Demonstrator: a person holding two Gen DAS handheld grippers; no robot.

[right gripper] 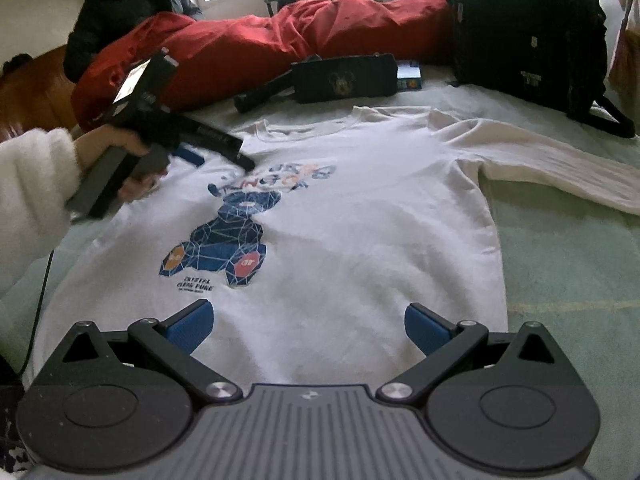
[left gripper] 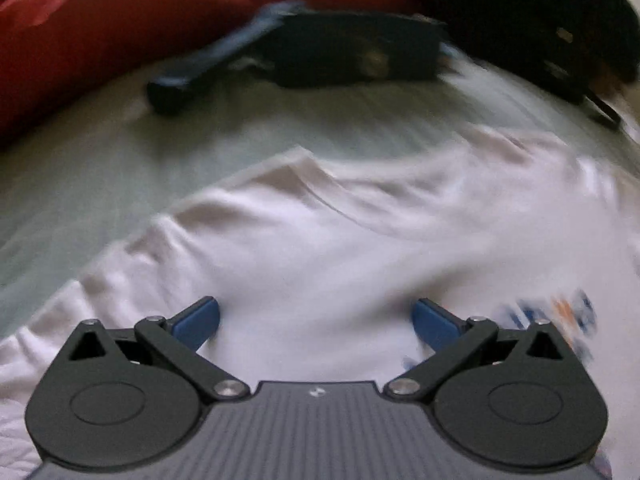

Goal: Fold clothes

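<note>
A white long-sleeved shirt (right gripper: pixel 360 216) with a blue bear print (right gripper: pixel 228 240) lies flat, front up, on the pale green bed. Its collar points away and one sleeve (right gripper: pixel 560 172) stretches out to the right. My right gripper (right gripper: pixel 308 326) hovers open over the hem, nothing between its blue pads. The left gripper (right gripper: pixel 218 156), held by a hand in a fluffy white sleeve (right gripper: pixel 32 184), hangs over the shirt's left shoulder. In the blurred left wrist view that gripper (left gripper: pixel 316 320) is open above white fabric (left gripper: pixel 320 248), holding nothing.
A red duvet (right gripper: pixel 248 40) lies bunched along the far side. A dark pouch (right gripper: pixel 344 78) with a strap, a small blue box (right gripper: pixel 409 76) and a black backpack (right gripper: pixel 528 28) sit beyond the collar. A person in a dark jacket (right gripper: pixel 112 8) sits at the back left. Green sheet (right gripper: pixel 568 264) shows to the right.
</note>
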